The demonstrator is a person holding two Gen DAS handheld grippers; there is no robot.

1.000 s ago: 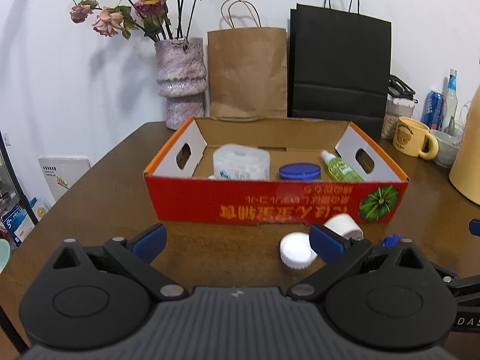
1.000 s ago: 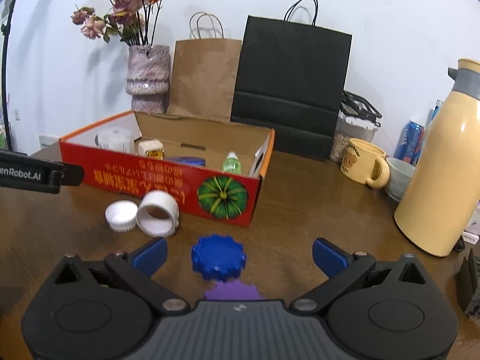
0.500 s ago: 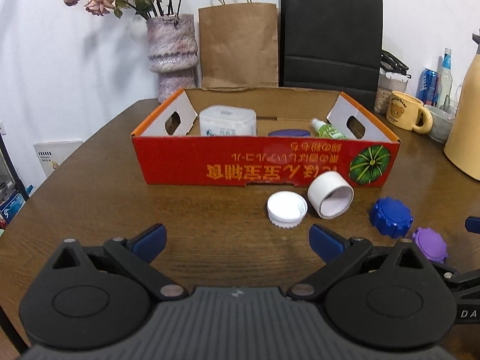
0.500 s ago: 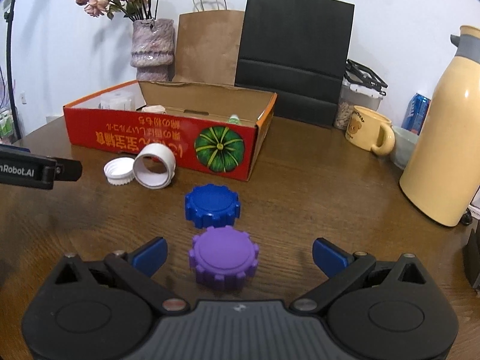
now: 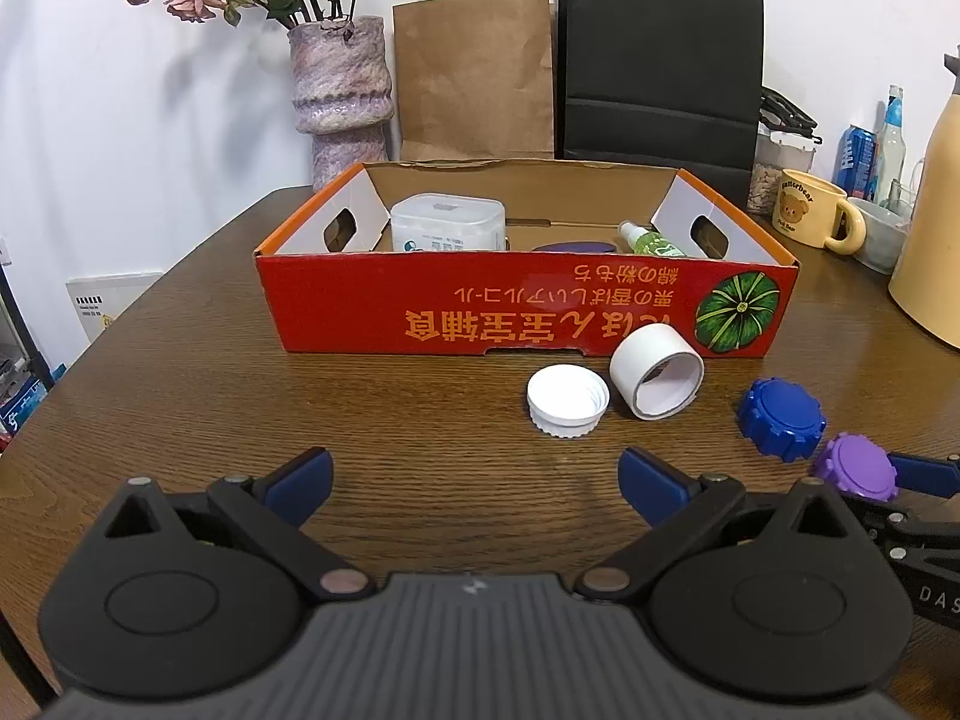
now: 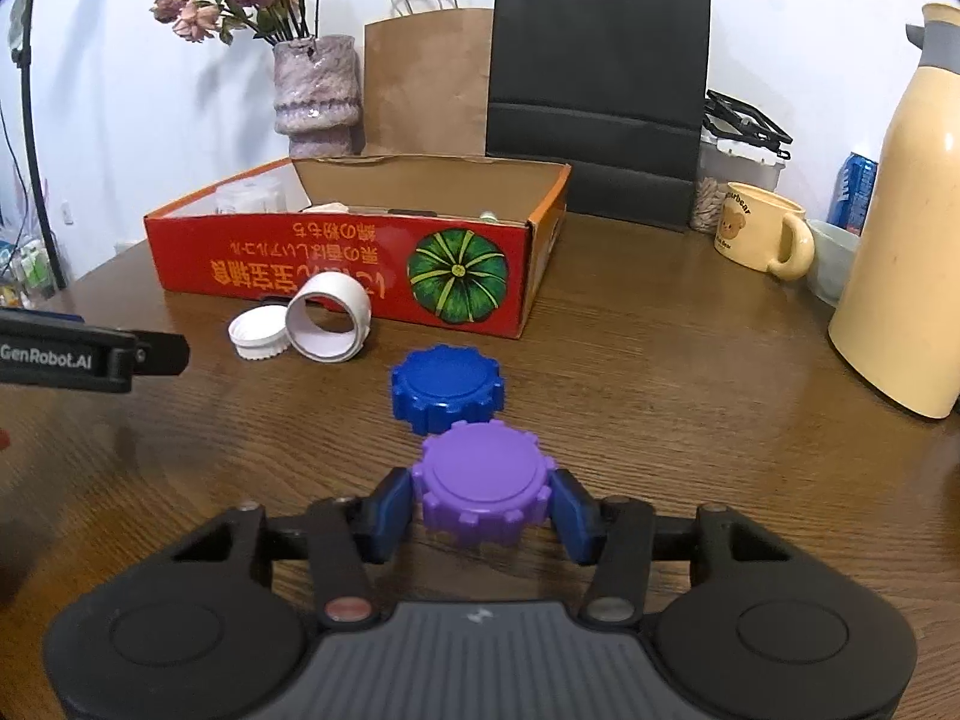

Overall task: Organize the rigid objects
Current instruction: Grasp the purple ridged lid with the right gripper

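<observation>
My right gripper (image 6: 483, 507) is shut on a purple ridged cap (image 6: 483, 480) that sits on the wooden table; the cap also shows in the left wrist view (image 5: 857, 473). A blue ridged cap (image 6: 447, 387) lies just beyond it. A white cap (image 5: 567, 399) and a white ring (image 5: 657, 378) lie in front of the red cardboard box (image 5: 528, 315). The box holds a white container (image 5: 447, 222), a green spray bottle (image 5: 651, 240) and a dark lid. My left gripper (image 5: 474, 474) is open and empty, short of the white cap.
Behind the box stand a vase with dried flowers (image 5: 342, 90), a brown paper bag (image 5: 474, 72) and a black paper bag (image 5: 657, 60). At the right are a yellow mug (image 6: 759, 234), a cream thermos (image 6: 909, 228), cans and a bowl.
My right gripper moved back and down, then closed its fingers on the purple cap. My left gripper drew back from the box and stays open.
</observation>
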